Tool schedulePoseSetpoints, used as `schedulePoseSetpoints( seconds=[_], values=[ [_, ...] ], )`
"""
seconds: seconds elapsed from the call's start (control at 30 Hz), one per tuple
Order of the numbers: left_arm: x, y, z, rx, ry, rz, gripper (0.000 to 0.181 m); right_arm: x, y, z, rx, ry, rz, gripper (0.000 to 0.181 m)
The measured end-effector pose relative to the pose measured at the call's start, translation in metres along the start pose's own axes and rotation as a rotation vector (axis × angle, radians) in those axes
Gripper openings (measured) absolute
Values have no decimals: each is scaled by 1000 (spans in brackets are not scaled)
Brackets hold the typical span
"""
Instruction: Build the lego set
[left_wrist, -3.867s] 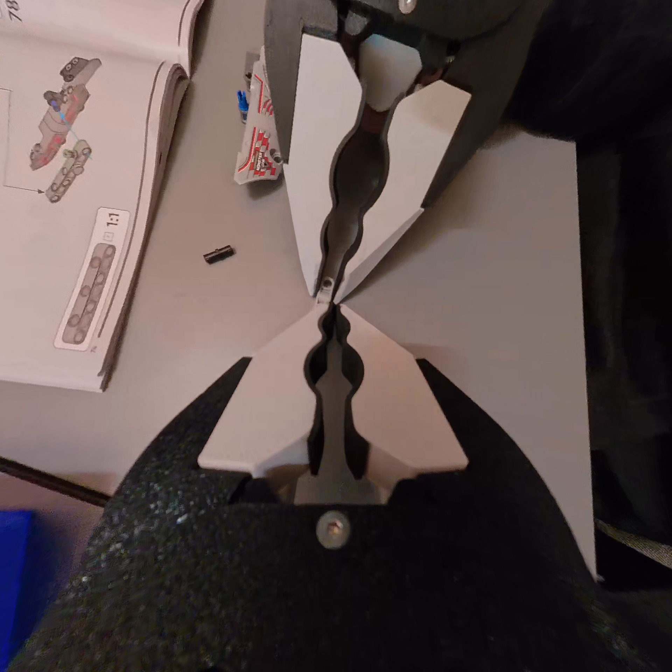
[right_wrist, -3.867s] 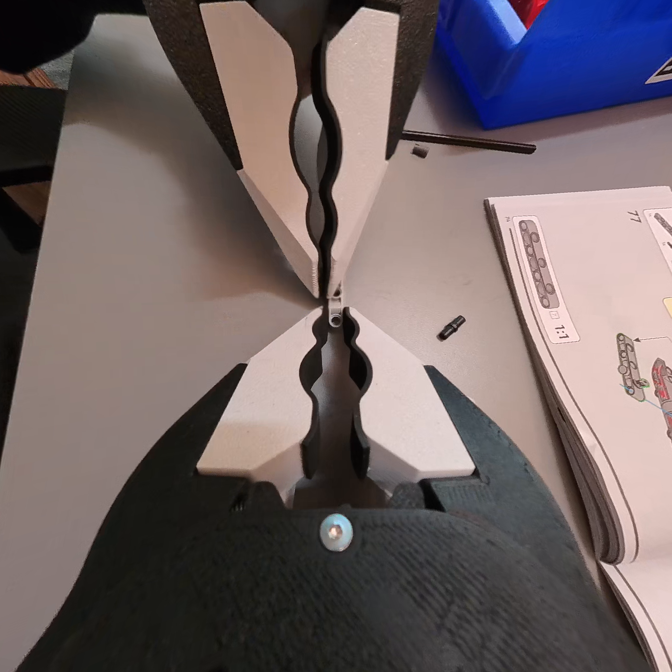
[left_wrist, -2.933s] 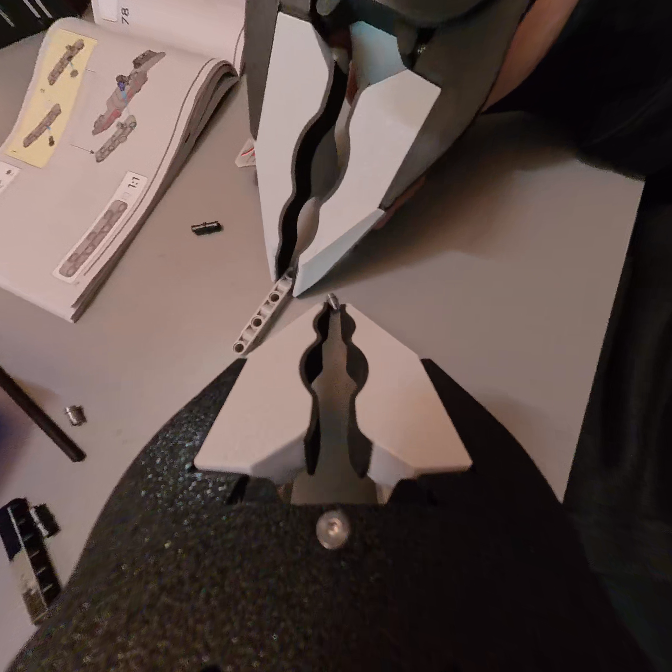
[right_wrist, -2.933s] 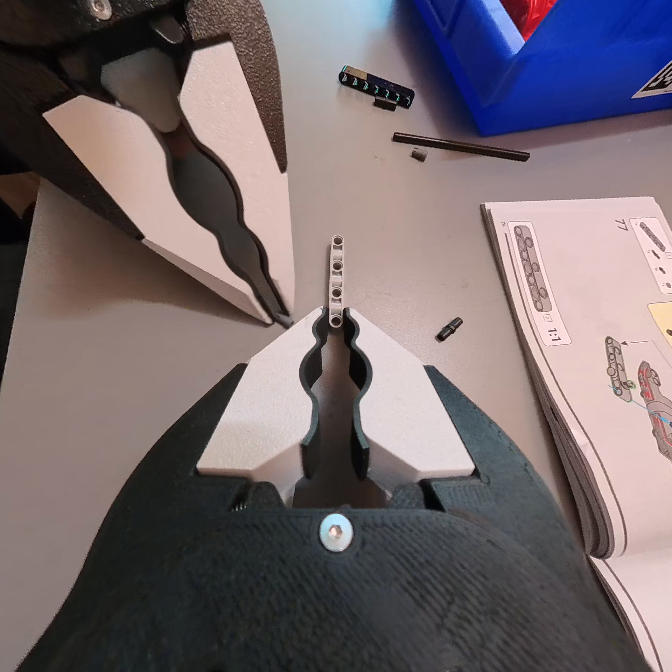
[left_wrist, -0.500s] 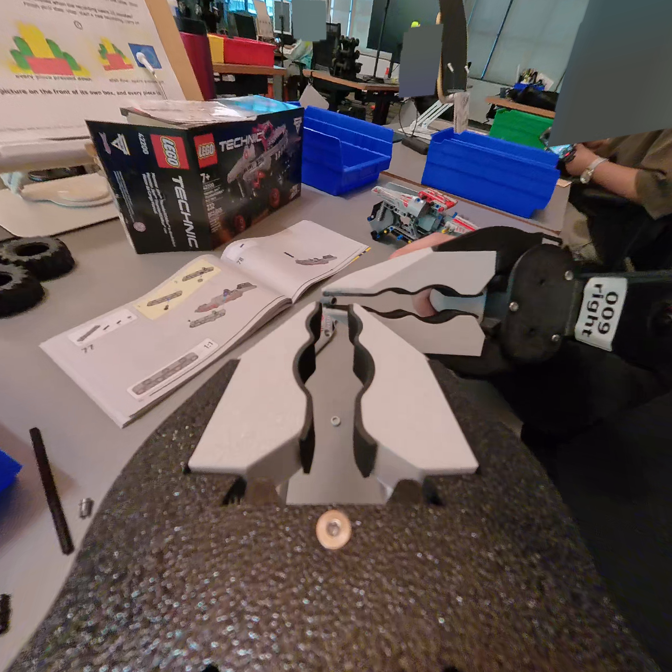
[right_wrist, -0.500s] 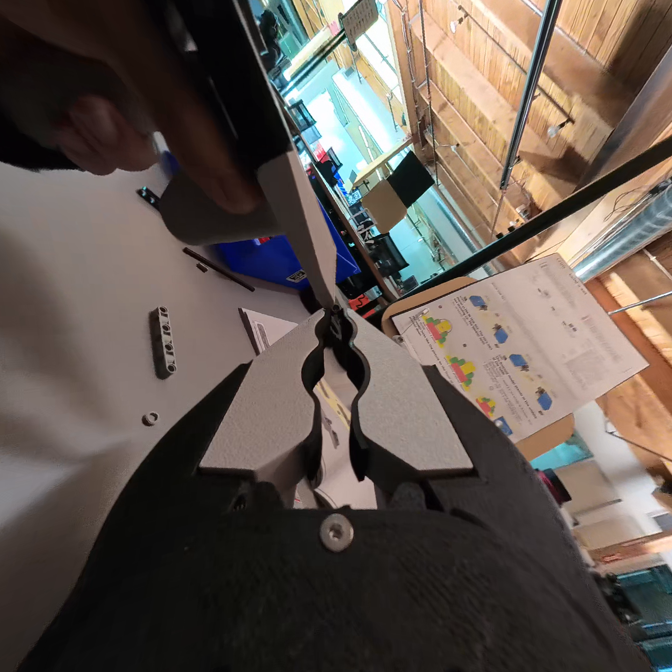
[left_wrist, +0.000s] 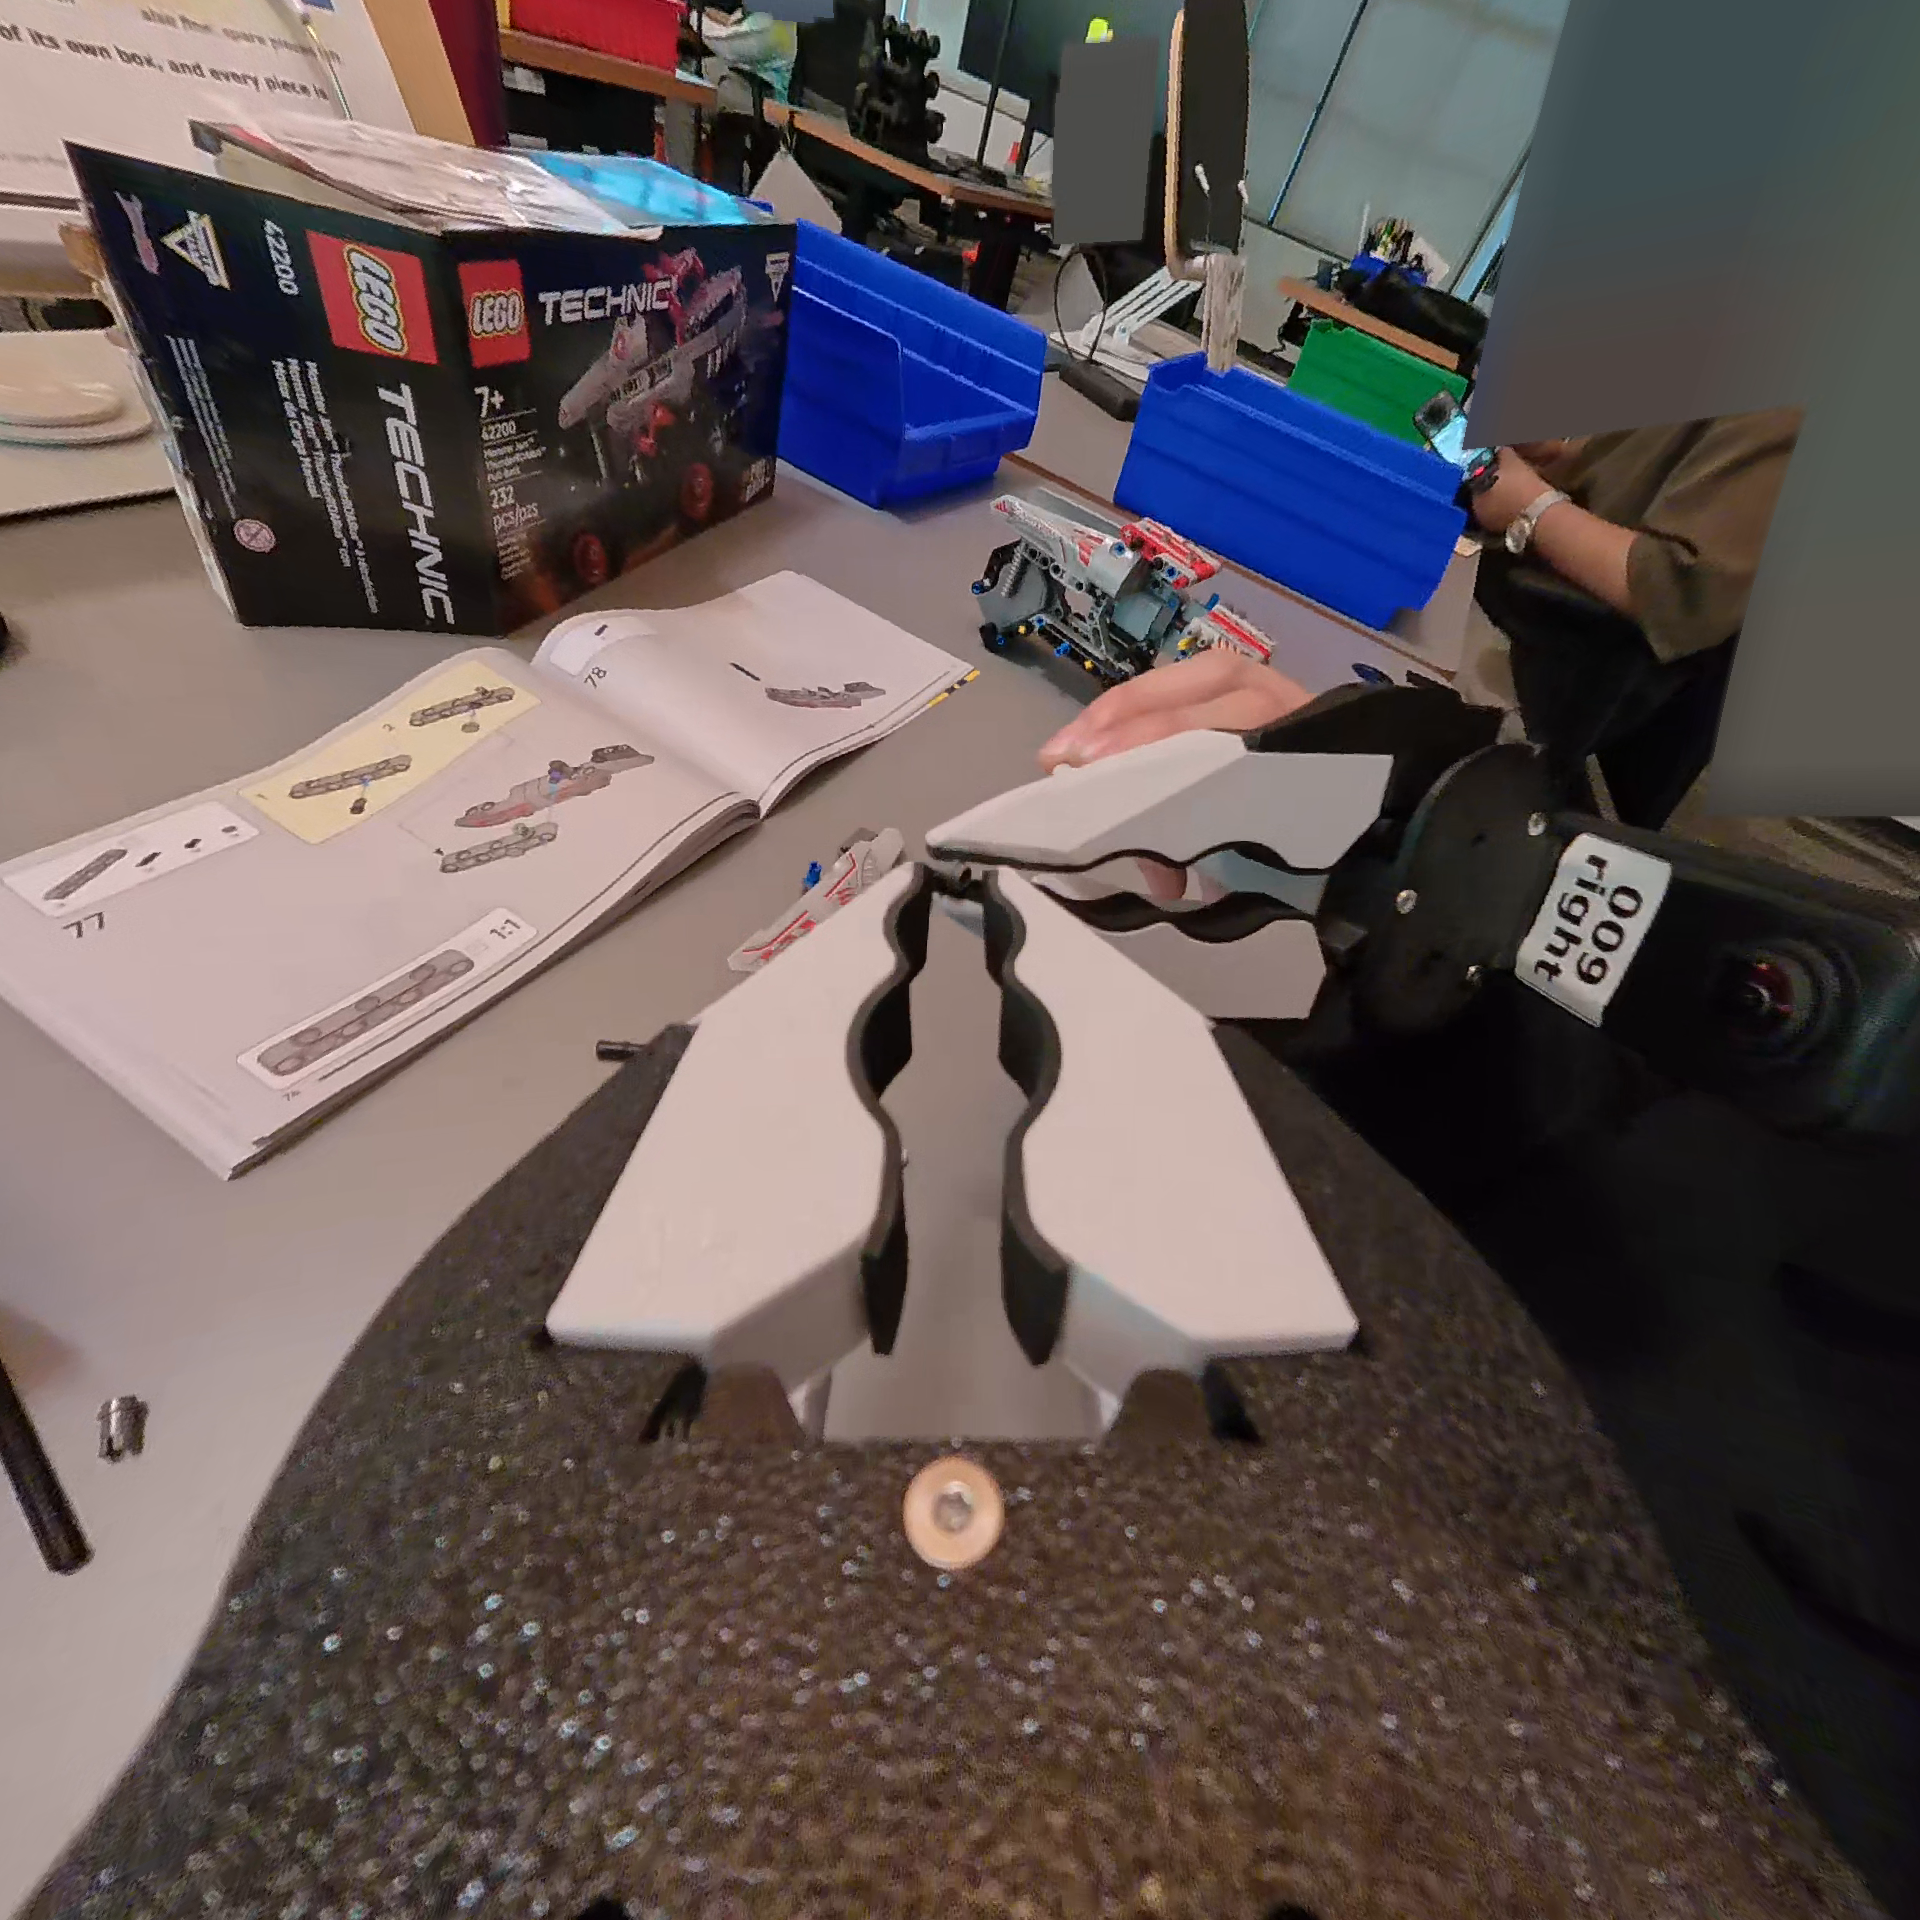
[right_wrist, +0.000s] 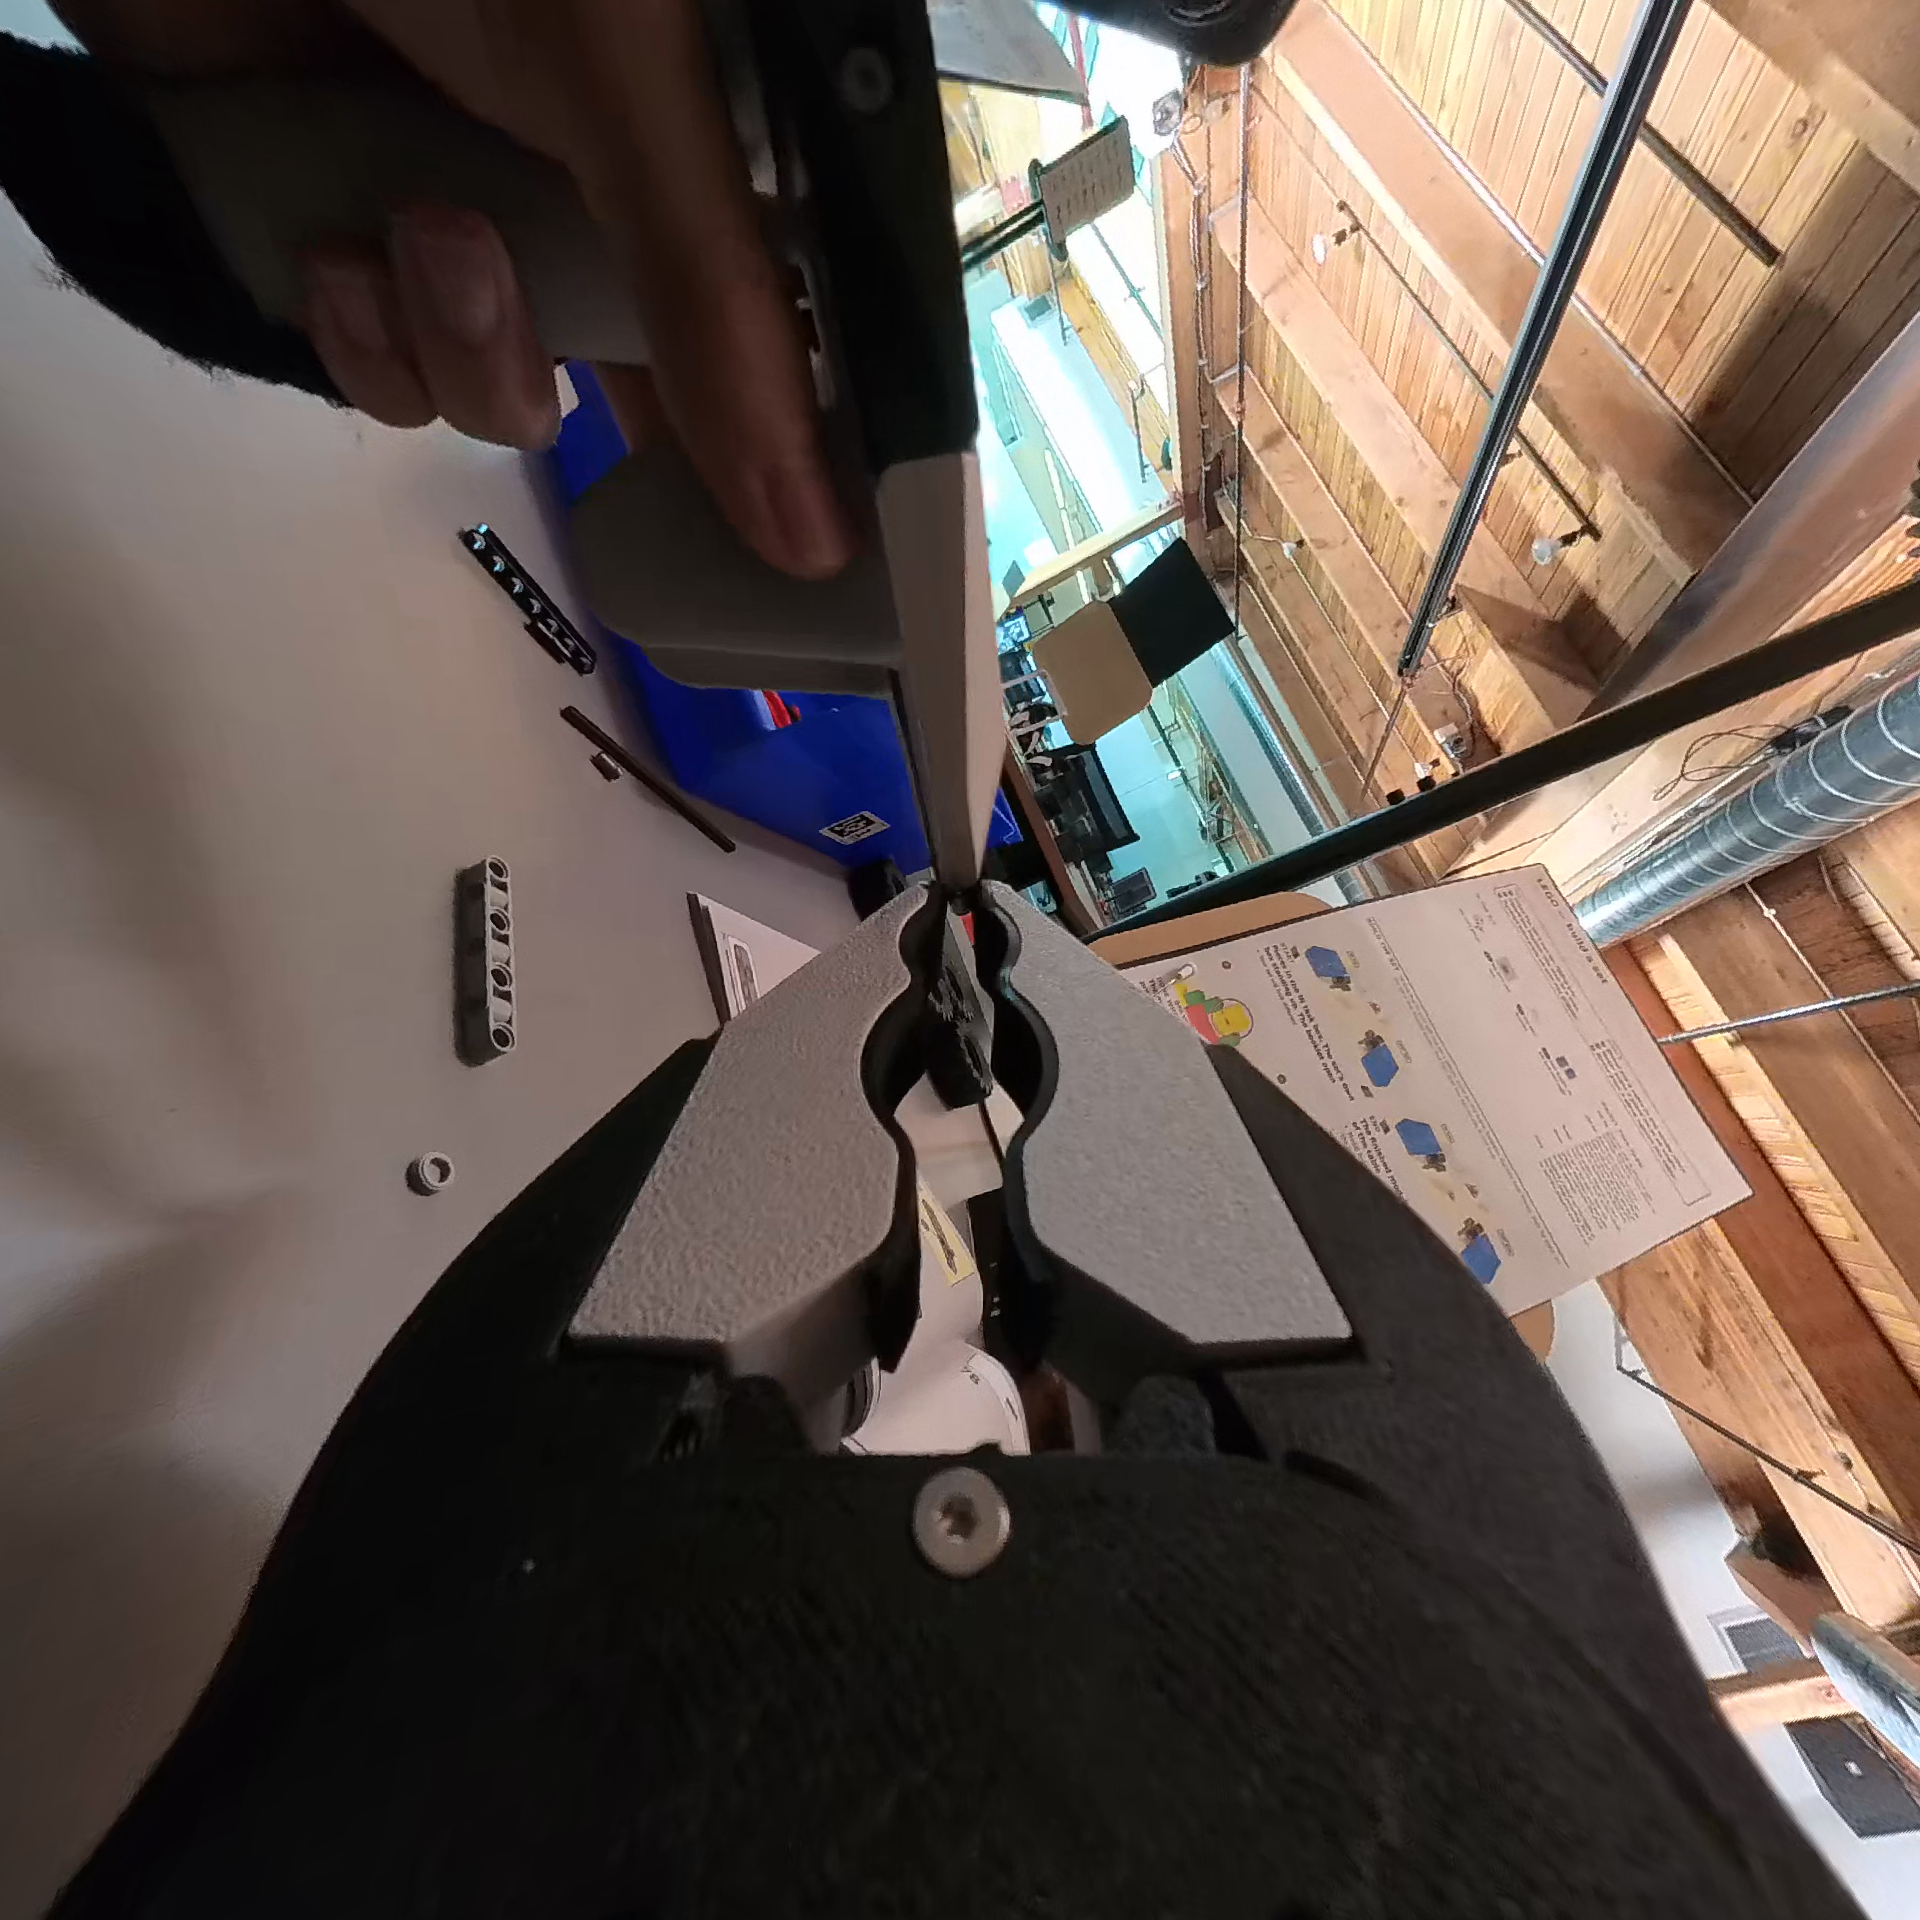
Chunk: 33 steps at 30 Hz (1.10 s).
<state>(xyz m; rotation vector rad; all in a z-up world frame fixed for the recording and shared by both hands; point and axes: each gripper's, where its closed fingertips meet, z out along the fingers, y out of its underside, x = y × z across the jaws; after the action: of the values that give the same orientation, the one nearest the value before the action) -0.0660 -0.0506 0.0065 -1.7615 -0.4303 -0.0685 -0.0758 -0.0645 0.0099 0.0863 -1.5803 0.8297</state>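
Two grippers, left (left_wrist: 954, 883) and right (right_wrist: 961, 899), meet tip-to-tip, jaws wavy-edged grey plastic.

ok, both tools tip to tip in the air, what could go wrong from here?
1. The small dark piece sits only at the tips of the right tool; a nudge from the left tool could pop it out over the grey table.
2. The tips hide the contact point in both views, so misalignment may go unseen.
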Motion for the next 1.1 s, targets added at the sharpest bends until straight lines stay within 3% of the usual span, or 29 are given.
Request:
schedulePoseSetpoints(
  seconds=[0.27,0.47,0.87,0.97,1.1],
  values=[
    [2,5,-3,-3,84,-31,1,-6,-2,-2,39,-43,-2,2],
    [3,5,-5,49,194,-164,0,-5,-5,-4,106,-86,139,4],
    [5,12,-8,52,318,-325,0,-13,-2,-3,105,-140,169,3],
    [2,13,-7,54,269,-247,0,-15,0,-2,85,-159,182,3],
    [-10,18,-5,34,59,110,0,-19,9,2,16,-183,226,3]
  ],
)
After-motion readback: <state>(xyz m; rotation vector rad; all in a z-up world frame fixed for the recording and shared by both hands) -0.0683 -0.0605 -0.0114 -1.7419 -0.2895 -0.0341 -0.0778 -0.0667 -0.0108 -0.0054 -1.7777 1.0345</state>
